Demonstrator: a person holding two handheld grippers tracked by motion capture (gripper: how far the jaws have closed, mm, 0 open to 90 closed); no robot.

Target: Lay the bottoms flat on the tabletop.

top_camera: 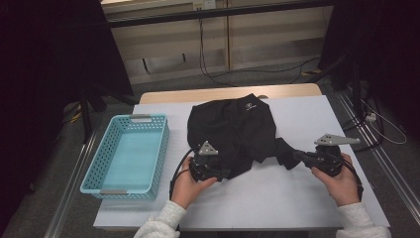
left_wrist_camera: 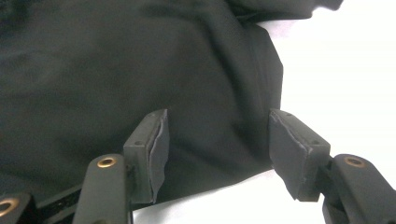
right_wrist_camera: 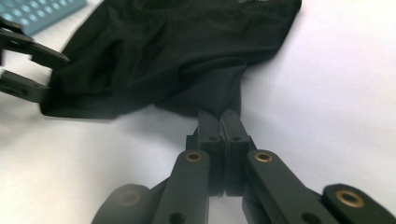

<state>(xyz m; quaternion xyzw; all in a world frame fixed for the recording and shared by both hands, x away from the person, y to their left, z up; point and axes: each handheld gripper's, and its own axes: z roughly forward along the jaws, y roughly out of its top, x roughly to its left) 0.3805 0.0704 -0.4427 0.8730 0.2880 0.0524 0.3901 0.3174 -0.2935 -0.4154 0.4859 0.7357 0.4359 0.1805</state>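
A black garment (top_camera: 233,131), apparently a T-shirt with a small white logo near its far edge, lay crumpled on the white sheet (top_camera: 297,193) covering the desk (top_camera: 228,92), roughly at the centre and towards the far side. One sleeve or corner of it was drawn out to the person's right into a narrow, stretched point.

The right gripper (top_camera: 300,156) held that stretched point. In the right gripper view, its fingers (right_wrist_camera: 208,130) were pressed together with the black cloth pinched between their pads, and the fabric ran taut from the fingertips up into the main bulk of the garment. The right hand (top_camera: 339,181) gripped the tool from behind, near the right edge of the sheet.

The left gripper (top_camera: 225,173) sat at the near-left hem of the garment. In the left gripper view, its fingers (left_wrist_camera: 152,149) stood apart, one on each side of the hem, with cloth lying between them; the pads were not pressing on the fabric. The left hand (top_camera: 188,186) held the tool low over the sheet, and a black cable looped away from it on the left.

A light blue perforated plastic basket (top_camera: 106,186) stood on the left part of the desk, well apart from the garment, its corner visible at the top left of the right gripper view. Cables ran across the floor beyond the desk.
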